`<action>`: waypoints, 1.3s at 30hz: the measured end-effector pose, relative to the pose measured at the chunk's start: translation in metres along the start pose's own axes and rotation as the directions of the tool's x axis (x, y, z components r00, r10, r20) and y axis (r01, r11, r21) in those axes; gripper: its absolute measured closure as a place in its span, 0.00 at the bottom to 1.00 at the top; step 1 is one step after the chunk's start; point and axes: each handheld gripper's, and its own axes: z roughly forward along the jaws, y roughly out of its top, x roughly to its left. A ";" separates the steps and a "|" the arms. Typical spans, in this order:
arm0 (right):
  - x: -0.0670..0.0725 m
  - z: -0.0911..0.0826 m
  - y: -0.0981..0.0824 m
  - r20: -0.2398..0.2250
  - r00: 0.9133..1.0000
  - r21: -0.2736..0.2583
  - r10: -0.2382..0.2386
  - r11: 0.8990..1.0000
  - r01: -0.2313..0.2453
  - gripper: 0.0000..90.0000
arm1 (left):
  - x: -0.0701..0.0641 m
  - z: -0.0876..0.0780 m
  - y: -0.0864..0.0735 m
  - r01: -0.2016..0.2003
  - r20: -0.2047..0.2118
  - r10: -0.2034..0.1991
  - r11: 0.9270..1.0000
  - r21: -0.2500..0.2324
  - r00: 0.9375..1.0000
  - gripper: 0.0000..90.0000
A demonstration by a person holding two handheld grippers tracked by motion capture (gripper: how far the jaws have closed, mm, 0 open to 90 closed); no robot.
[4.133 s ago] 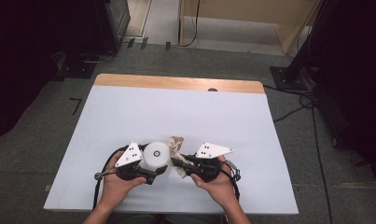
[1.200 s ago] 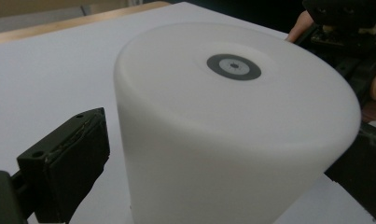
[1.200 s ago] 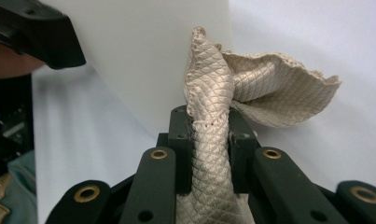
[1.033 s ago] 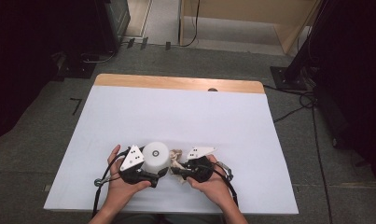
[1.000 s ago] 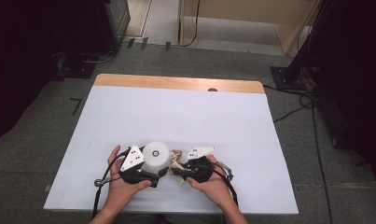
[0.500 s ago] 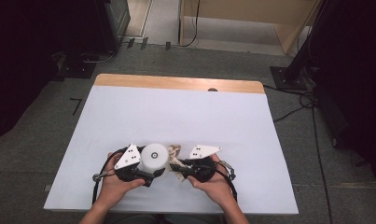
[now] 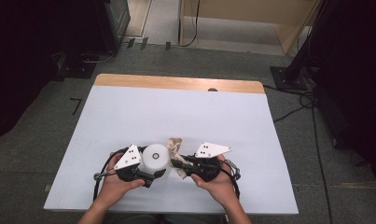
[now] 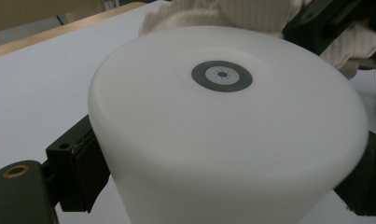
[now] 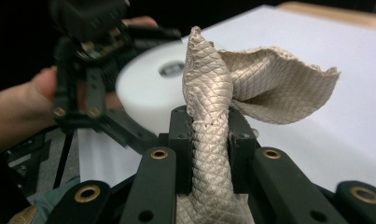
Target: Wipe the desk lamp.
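A white round container (image 7: 156,158) stands upside down near the table's front edge, with a grey ring mark on its upturned base (image 8: 221,75). My left gripper (image 7: 150,169) has just been closing with the container (image 8: 223,140) between its jaws, and both black pads now press on its sides. My right gripper (image 9: 211,140) is shut on a beige quilted cloth (image 9: 251,79), which stands up out of the jaws and flops to the right. The cloth (image 7: 175,145) hangs right beside the container (image 9: 143,88), at its right in the high view.
The white table top (image 7: 176,107) has a wooden strip (image 7: 176,83) along its far edge. Cables (image 7: 311,107) lie on the floor at the right, and dark equipment (image 7: 111,23) stands behind the table at the left.
My right gripper has risen slightly with the cloth. The left hand stays at the container, its grey plate shifted a little to the left.
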 end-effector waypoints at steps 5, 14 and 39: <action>-0.010 0.015 -0.017 0.007 0.999 0.090 0.052 0.995 -0.052 0.85 | 0.000 0.000 0.000 0.003 0.000 -0.003 1.000 0.000 1.000 0.09; -0.017 0.033 -0.035 0.042 0.997 0.209 0.068 0.975 -0.075 0.85 | 0.000 0.001 0.000 0.005 -0.001 -0.005 1.000 -0.003 1.000 0.09; -0.003 0.003 -0.006 -0.006 1.000 -0.004 -0.002 1.000 0.002 0.85 | 0.001 0.002 -0.002 0.020 0.008 -0.020 1.000 -0.007 1.000 0.08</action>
